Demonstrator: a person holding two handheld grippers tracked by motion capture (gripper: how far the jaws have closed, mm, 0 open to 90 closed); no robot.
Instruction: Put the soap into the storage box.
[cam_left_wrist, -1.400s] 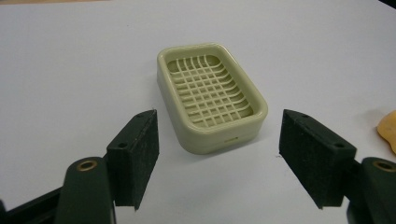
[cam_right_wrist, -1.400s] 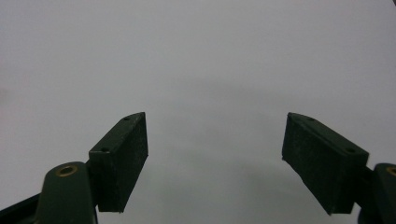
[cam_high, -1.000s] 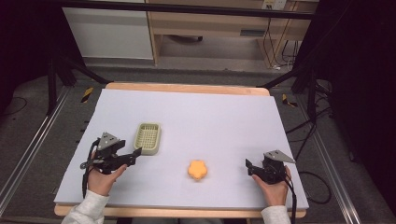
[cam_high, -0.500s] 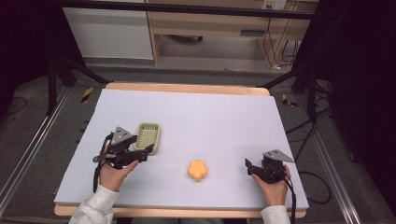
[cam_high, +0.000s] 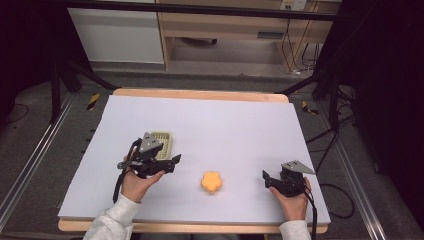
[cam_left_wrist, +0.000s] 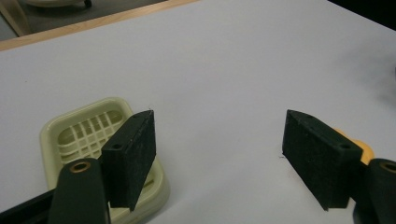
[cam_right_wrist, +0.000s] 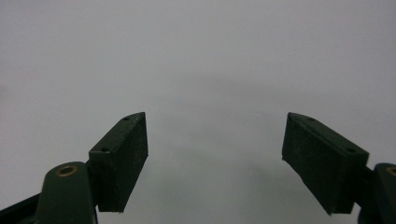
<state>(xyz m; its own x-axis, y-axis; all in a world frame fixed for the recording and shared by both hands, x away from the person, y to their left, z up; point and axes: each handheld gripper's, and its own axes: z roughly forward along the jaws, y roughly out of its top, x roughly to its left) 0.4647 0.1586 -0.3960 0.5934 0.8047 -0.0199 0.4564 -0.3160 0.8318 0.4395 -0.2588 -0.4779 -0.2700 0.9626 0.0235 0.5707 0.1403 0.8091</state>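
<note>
Right gripper (cam_high: 266, 176) sits at 4 o'clock, jaws wide, empty. The orange flower-shaped plastic piece (cam_high: 212, 182) lies nearby at 6. Left gripper (cam_high: 172, 161), spread wide and empty too, has slid rightward over the pale-green slotted plastic tray (cam_high: 163, 138) at 8, probably heading for the piece.

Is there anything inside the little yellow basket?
The part of the basket that shows looks empty: just its grid bottom. The left claw hangs open over its near corner, so one jaw hides that bit.
</note>
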